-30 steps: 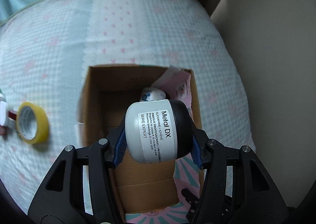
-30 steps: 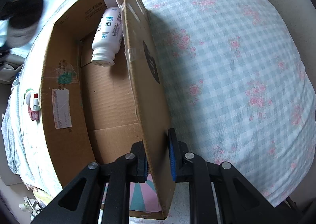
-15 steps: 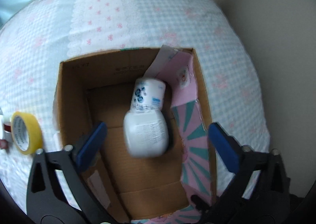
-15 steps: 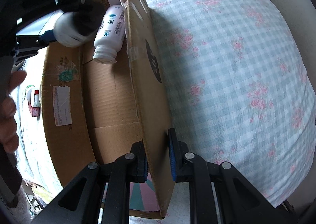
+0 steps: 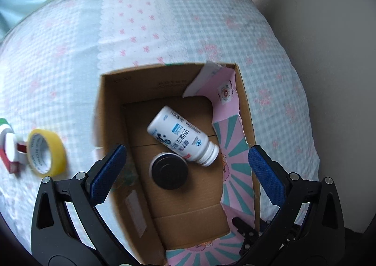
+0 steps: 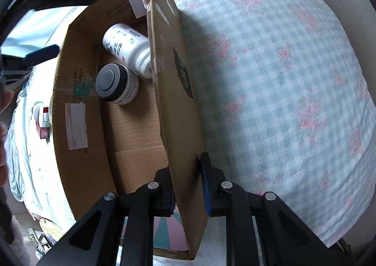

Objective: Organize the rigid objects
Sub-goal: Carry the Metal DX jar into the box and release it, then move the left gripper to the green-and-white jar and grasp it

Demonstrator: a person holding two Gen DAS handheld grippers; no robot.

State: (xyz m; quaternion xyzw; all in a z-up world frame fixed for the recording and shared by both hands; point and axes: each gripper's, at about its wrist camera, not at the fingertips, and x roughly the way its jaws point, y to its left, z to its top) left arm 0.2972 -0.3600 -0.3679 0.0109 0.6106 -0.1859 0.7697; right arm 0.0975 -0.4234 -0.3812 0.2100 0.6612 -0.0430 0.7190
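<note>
Inside the cardboard box (image 5: 178,198) on the checked bed cover (image 5: 188,19), a black-lidded jar (image 5: 169,170) stands upright, touching the white bottle (image 5: 181,136) that lies on its side behind it. Above the box, the left gripper (image 5: 185,172) hangs with jaws spread wide and nothing between them. The right gripper (image 6: 188,186) has its jaws clenched on the box's right wall. Left of the box lies a yellow tape roll (image 5: 45,152).

surface: checked bedspread (image 5: 188,31) | on it: cardboard box (image 5: 112,106), yellow tape roll (image 5: 47,152), small red-white items (image 5: 9,151)
</note>
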